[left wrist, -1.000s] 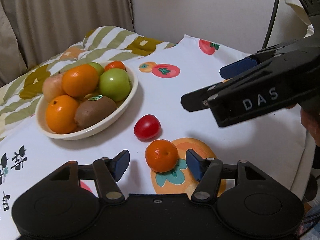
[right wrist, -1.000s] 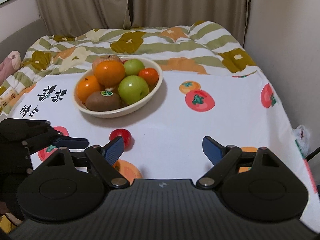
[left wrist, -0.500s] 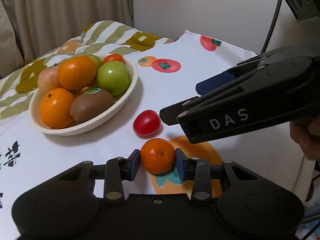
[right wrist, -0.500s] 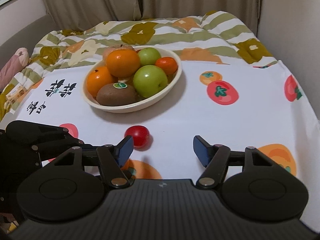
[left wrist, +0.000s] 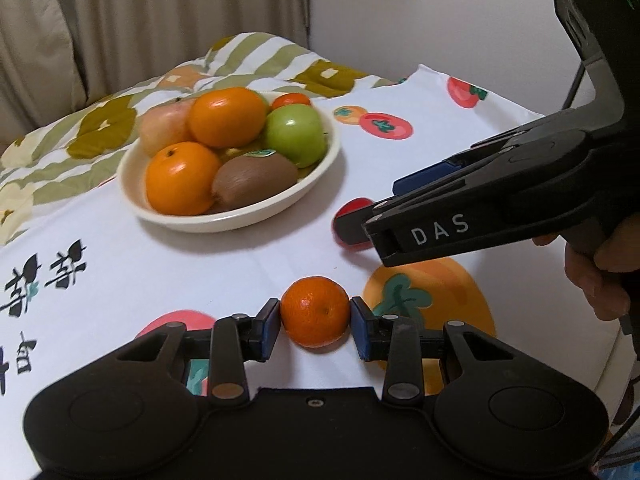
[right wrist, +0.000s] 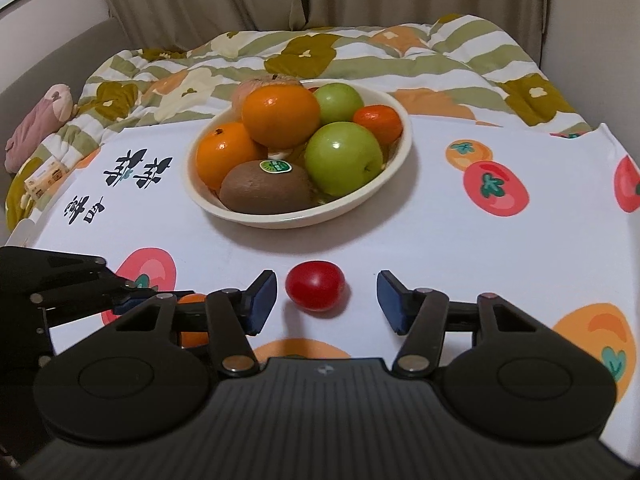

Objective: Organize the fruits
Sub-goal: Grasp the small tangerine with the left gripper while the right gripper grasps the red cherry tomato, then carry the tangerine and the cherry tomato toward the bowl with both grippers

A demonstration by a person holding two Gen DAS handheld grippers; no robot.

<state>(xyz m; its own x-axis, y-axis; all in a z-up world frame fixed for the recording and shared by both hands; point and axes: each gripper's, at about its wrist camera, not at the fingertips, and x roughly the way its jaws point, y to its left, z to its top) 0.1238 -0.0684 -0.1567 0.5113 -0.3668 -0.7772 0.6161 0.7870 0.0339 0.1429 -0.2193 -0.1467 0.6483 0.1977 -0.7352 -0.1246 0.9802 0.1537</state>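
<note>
The left gripper (left wrist: pixel 315 320) had its blue pads pressed against both sides of the small mandarin (left wrist: pixel 315 312), just above the fruit-print tablecloth (left wrist: pixel 256 264). The right gripper (right wrist: pixel 326 300) stood wide apart around the red tomato (right wrist: pixel 315 286), touching nothing, just short of the heaped cream bowl (right wrist: pixel 360 204).

A white tablecloth (right wrist: pixel 420 240) printed with persimmons and black characters covers the surface; on it sit a cream bowl (right wrist: pixel 352 204) of fruit and a red cherry tomato (right wrist: pixel 315 291), near a floral striped quilt (right wrist: pixel 360 56)
</note>
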